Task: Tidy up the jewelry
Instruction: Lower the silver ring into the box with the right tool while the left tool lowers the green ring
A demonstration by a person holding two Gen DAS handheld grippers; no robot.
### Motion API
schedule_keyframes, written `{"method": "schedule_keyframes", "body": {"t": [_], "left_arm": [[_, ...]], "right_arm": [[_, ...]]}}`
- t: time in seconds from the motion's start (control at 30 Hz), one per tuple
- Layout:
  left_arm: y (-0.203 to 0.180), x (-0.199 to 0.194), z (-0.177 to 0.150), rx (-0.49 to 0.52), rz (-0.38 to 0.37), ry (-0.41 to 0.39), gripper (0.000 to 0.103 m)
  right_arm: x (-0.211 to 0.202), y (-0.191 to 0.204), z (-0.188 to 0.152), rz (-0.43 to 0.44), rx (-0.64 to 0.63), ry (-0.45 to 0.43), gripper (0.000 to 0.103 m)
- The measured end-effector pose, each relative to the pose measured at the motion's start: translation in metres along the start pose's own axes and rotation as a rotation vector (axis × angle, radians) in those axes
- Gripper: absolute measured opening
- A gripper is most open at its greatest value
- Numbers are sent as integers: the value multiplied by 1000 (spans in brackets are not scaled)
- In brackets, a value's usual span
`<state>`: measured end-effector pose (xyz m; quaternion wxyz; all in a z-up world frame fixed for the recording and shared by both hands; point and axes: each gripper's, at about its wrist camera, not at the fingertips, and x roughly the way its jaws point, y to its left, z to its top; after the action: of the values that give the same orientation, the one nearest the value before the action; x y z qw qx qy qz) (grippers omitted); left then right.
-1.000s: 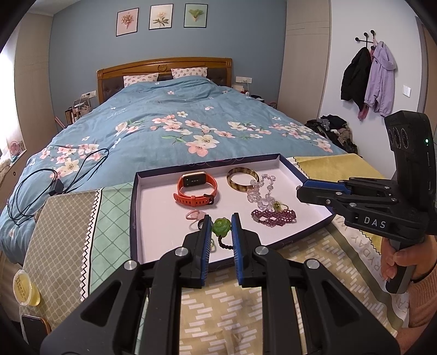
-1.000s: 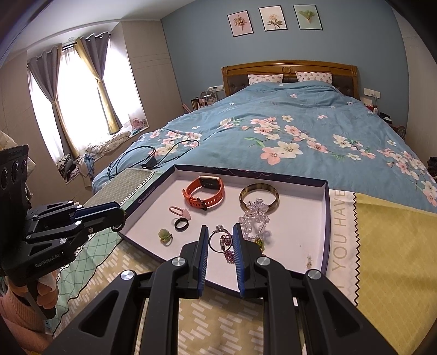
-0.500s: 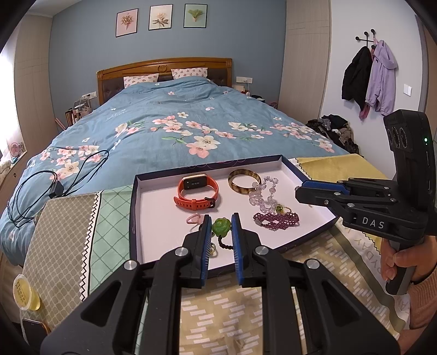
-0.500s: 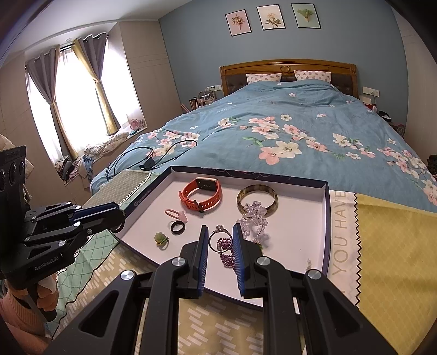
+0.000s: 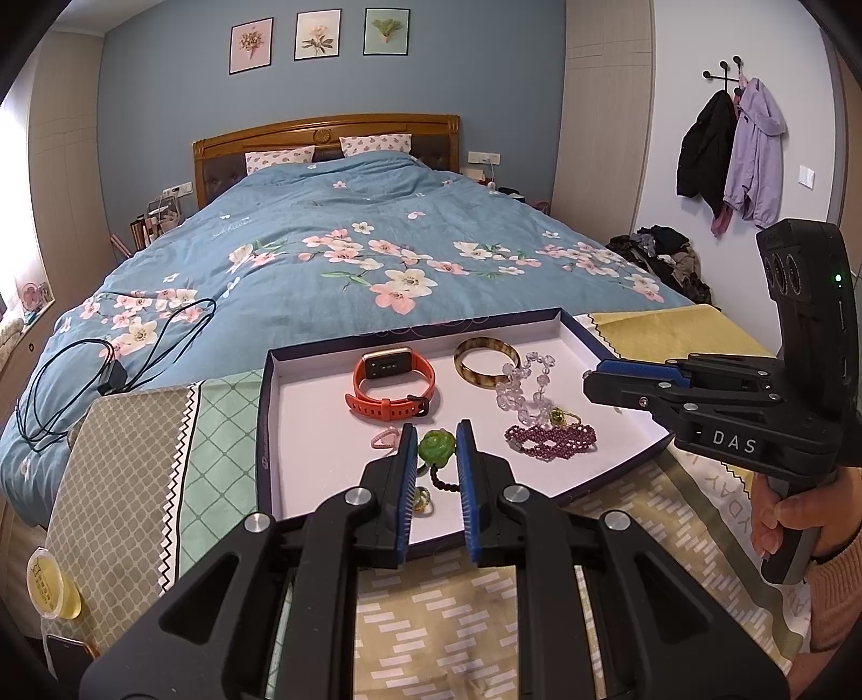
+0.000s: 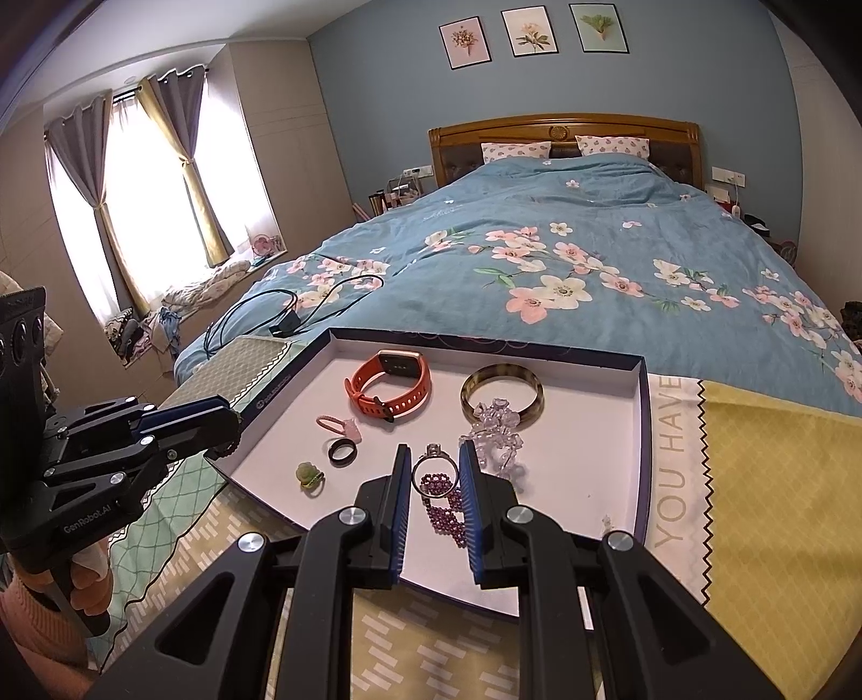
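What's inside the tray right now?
In the tray: orange watch, amber bangle, clear bead strand, purple bracelet, pink ring, black ring, green-stone ring. Gripper fingers cover part of the near floor.

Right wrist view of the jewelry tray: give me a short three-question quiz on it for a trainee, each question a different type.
1. True or false: the orange-strapped smartwatch lies inside the shallow white-lined cardboard tray.
2. Which piece does the clear crystal bead bracelet overlap? A) the amber-brown bangle; B) the black band ring; C) the pink ring.
3. How many framed flower pictures hang above the headboard?

Key: 1 true; 2 A; 3 three.
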<state>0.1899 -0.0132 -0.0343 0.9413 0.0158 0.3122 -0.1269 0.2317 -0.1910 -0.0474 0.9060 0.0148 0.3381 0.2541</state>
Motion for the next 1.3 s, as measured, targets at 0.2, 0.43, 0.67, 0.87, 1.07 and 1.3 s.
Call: {"method": "schedule_keyframes", "body": {"t": [0.2,0.43,0.67,0.87,1.07,1.3], "left_arm": [[1,3,1,-1,2,3,15],[4,7,1,-3,6,4,15],[5,9,1,-3,10,5,15],[7,12,0,-4,10,12,15],[11,17,-2,-9,12,22,15],[11,19,-2,-9,12,25,15]], "right_arm": [[1,-1,0,-2,1,1,16],[4,-5,-2,-5,6,4,16],[4,-4,-1,-6,5,5,16],[6,-8,-2,-10,9,9,16],[11,-9,-1,-16,12,21,16],[13,-8,1,-21,18,29,16]]}}
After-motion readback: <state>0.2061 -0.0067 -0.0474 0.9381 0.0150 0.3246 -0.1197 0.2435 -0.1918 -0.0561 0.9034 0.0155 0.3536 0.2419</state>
